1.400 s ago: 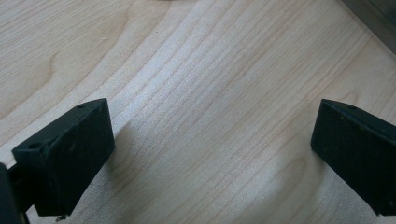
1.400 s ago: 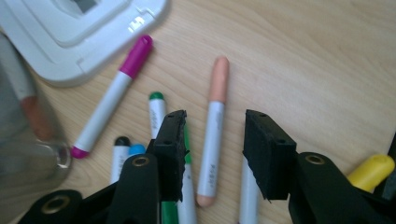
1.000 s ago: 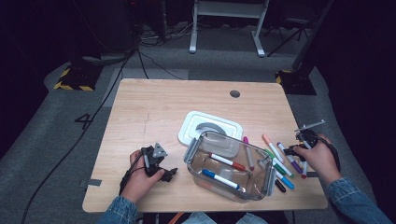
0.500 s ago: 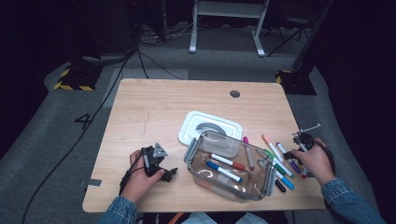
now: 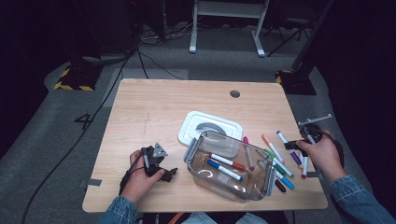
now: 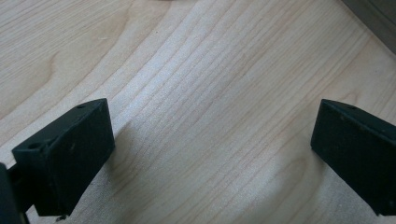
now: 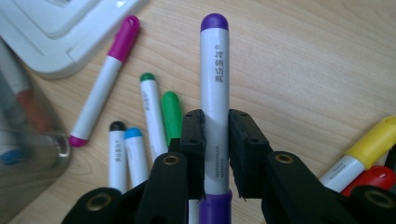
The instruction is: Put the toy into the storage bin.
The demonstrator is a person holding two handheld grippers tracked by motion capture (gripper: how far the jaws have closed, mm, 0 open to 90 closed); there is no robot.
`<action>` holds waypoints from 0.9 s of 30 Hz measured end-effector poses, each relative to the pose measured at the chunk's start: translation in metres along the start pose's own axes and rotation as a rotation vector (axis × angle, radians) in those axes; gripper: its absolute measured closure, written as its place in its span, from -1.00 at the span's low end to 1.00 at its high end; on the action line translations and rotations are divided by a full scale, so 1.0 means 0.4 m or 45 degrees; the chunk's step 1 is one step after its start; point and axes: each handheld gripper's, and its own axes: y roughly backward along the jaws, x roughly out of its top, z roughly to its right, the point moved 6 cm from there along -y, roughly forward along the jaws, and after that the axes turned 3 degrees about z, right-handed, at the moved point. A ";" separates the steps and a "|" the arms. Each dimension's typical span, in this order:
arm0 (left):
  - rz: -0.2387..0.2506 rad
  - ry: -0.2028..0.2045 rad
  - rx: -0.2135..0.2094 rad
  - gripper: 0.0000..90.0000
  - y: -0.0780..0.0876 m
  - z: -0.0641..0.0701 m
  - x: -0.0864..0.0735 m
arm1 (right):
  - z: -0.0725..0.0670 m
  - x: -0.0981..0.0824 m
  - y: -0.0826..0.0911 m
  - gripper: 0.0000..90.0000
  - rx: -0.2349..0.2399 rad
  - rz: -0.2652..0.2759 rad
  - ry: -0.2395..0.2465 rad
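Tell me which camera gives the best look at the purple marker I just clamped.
The right gripper view. There the purple marker stands upright between the right claw pads, its cap and printed barrel sharp. In the high view the marker is small and partly covered by the hand. The left gripper view looks at bare table.

The black tool (image 7: 215, 154) grips a white marker (image 7: 214, 93) with purple cap, on pale woodgrain table (image 7: 317, 60).

You have a clear container (image 5: 233, 173) near the front of the surface (image 5: 154, 112), holding red and blue markers. Just behind it lies a white lid (image 5: 210, 128). To its right, loose markers (image 5: 280, 163) lie scattered.
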 end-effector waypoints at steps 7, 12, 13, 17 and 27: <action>0.000 0.000 0.000 -1.00 0.000 0.000 0.000 | -0.056 0.045 0.055 0.71 0.042 0.053 0.093; 0.000 0.001 0.000 -1.00 0.000 0.000 0.000 | -0.104 0.079 0.096 0.71 0.071 0.087 0.148; 0.000 0.000 0.000 -1.00 0.000 0.000 0.000 | -0.118 0.088 0.106 0.71 0.085 0.103 0.161; 0.000 0.000 0.000 -1.00 0.000 0.000 0.000 | -0.166 0.113 0.131 0.71 0.132 0.139 0.213; 0.000 0.001 0.000 -1.00 0.000 0.000 0.000 | -0.304 0.144 0.160 0.71 0.282 0.159 0.349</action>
